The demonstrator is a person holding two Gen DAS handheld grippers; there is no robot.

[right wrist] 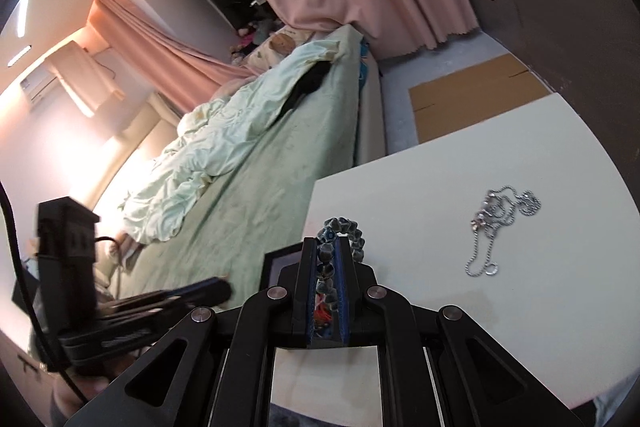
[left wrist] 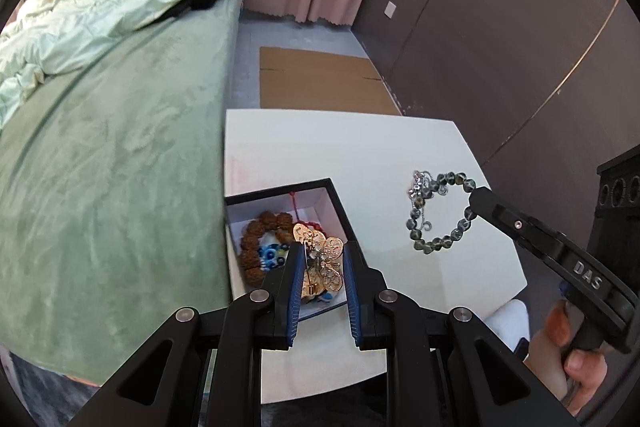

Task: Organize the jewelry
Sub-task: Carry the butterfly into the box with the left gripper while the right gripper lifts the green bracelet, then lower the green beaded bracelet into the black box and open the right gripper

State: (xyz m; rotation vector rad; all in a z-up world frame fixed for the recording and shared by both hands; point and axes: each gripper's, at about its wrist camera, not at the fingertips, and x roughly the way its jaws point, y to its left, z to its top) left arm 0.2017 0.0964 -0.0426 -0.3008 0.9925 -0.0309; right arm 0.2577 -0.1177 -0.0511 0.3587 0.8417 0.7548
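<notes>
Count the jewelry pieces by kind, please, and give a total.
Bead bracelets: 2, brown one in the box, grey one held by the right hand-held gripper
Brooches: 1, gold brooch between the left hand-held gripper fingers
Silver chains: 1, chain on the table
Other pieces in the box: too hidden to count
Total: 4

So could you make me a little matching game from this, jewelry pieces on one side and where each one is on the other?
Things:
1. gold brooch
2. grey bead bracelet
3. silver chain
4. brown bead bracelet

Places:
A. lying loose on the white table
B. lying in the black box
C. between the left gripper fingers, over the box
D. pinched in the right gripper

Pairs: 1-C, 2-D, 3-A, 4-B
</notes>
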